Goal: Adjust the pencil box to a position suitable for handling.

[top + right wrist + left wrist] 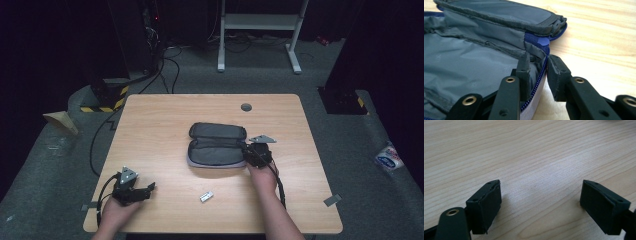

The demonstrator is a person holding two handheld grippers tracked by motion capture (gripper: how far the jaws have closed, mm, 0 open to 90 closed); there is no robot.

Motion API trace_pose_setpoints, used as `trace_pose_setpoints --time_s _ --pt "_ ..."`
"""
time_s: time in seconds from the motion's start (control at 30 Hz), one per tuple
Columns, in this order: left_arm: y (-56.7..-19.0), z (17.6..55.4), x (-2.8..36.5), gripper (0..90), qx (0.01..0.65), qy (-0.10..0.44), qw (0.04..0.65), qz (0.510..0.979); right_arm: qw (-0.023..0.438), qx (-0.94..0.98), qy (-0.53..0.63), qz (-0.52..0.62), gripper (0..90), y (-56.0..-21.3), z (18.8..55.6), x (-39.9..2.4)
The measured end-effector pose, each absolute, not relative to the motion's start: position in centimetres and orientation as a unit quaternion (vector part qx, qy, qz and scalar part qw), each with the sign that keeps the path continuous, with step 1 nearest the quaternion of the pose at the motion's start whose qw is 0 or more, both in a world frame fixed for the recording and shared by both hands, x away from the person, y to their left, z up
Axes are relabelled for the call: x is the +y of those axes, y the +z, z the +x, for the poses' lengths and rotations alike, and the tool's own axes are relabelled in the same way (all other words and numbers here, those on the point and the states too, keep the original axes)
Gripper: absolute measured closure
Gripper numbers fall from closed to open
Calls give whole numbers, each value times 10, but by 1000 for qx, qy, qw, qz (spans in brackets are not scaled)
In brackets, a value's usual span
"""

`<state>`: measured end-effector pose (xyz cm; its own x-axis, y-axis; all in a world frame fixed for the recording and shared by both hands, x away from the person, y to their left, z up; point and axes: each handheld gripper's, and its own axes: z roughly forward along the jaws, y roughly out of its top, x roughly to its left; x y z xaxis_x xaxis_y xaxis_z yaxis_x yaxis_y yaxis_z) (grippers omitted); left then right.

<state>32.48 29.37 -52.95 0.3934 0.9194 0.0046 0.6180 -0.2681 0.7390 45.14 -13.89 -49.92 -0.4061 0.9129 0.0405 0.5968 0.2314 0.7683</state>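
I see a grey pouch [217, 145] with a blue zipper [541, 72] and grey lining beside my black right gripper [248, 152], on pale wood-grain table [160, 130]; left gripper [150, 189] black too.

The high view is dim with dark, murky surroundings; both gripper views look brighter, perhaps slightly soft.

Left gripper [148, 188]: matte black body, grey three-cornered plate on top, black cable looping off behind. Blocky black jaw pads [485, 205] with small screw recesses; brass-ringed pivot hole in the linkage. Right gripper [248, 151]: same black build, grey plate, black cable. Forearms bare, no sleeves visible.
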Motion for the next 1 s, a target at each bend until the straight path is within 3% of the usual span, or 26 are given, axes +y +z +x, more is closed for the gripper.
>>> trace_pose_setpoints --time_s 0.37,0.57,1.0 --pt "-529 325 294 177 501 225 335 766 217 756 358 504 749 -500 459 -138" --pt "-529 325 294 178 501 225 335 765 220 745 374 506 704 -493 454 -140" --pt "-529 325 294 179 501 225 335 766 215 746 376 506 738 -495 447 -148"
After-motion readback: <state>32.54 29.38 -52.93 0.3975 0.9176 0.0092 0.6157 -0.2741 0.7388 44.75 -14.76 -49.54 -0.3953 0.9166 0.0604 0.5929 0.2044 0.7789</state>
